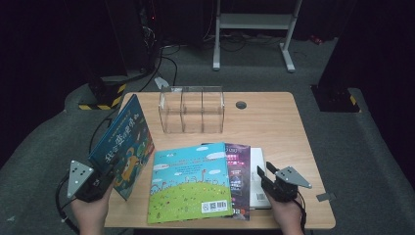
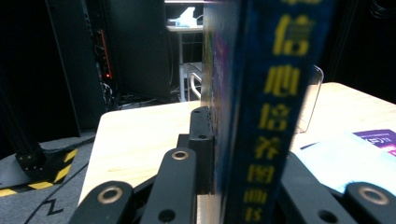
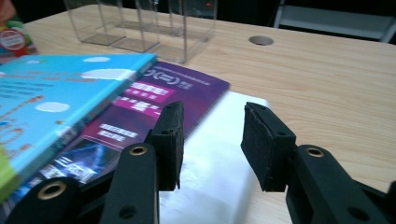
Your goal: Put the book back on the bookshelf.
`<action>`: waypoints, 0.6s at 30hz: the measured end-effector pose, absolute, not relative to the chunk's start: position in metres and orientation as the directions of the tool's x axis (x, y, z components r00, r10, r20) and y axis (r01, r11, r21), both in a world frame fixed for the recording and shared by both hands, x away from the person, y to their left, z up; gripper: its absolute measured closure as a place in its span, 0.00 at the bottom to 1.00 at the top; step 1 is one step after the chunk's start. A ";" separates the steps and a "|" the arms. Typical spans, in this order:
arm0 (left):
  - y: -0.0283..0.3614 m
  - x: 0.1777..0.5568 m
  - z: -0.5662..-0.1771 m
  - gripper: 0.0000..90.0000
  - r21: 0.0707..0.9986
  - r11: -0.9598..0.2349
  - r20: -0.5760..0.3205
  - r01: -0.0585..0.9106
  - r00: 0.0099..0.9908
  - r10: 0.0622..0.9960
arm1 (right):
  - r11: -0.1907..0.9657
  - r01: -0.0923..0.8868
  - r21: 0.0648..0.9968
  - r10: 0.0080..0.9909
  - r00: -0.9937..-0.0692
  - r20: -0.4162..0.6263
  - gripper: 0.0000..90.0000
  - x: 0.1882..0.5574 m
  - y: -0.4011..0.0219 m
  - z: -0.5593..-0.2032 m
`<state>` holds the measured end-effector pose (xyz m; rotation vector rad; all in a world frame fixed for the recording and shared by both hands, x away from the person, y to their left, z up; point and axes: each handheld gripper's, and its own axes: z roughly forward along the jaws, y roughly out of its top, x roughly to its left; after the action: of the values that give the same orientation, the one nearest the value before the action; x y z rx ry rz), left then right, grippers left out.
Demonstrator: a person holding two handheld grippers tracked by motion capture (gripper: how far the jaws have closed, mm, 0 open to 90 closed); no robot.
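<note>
My left gripper is shut on the lower edge of a dark blue picture book and holds it upright and tilted at the table's left edge. In the left gripper view the book's spine with yellow characters stands between the jaws. A light blue and green book lies flat in the front middle, on top of a purple book and a white book. My right gripper hovers open over the white book, with nothing between its pads.
A clear acrylic organizer with three compartments stands at the back middle of the wooden table. A round cable hole is to its right. Black equipment and a white frame stand on the floor beyond.
</note>
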<state>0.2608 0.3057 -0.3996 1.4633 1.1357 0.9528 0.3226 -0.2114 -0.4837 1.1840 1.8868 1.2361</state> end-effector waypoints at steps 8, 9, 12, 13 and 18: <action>0.308 0.261 -0.401 0.90 0.986 -0.020 -0.019 0.164 0.228 0.974 | 0.165 0.371 0.914 0.909 -0.418 0.005 0.66 0.322 -0.225 -0.493; 0.307 0.261 -0.401 0.91 0.987 -0.028 -0.010 0.161 0.228 0.974 | 0.165 0.374 0.913 0.908 -0.418 0.007 0.66 0.322 -0.225 -0.494; 0.305 0.261 -0.401 0.91 0.987 -0.032 -0.005 0.160 0.228 0.974 | 0.158 0.380 0.911 0.910 -0.414 0.015 0.66 0.322 -0.227 -0.495; 0.306 0.261 -0.401 0.91 0.986 -0.033 -0.005 0.161 0.230 0.973 | 0.154 0.380 0.912 0.910 -0.415 0.019 0.66 0.322 -0.227 -0.495; 0.306 0.260 -0.403 0.90 0.988 -0.017 -0.020 0.155 0.239 0.971 | 0.145 0.380 0.914 0.902 -0.429 0.036 0.65 0.324 -0.227 -0.495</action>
<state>0.2604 0.3056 -0.4031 1.4261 1.1375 0.9480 0.3239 -0.2270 -0.4952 1.2229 1.8873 1.2585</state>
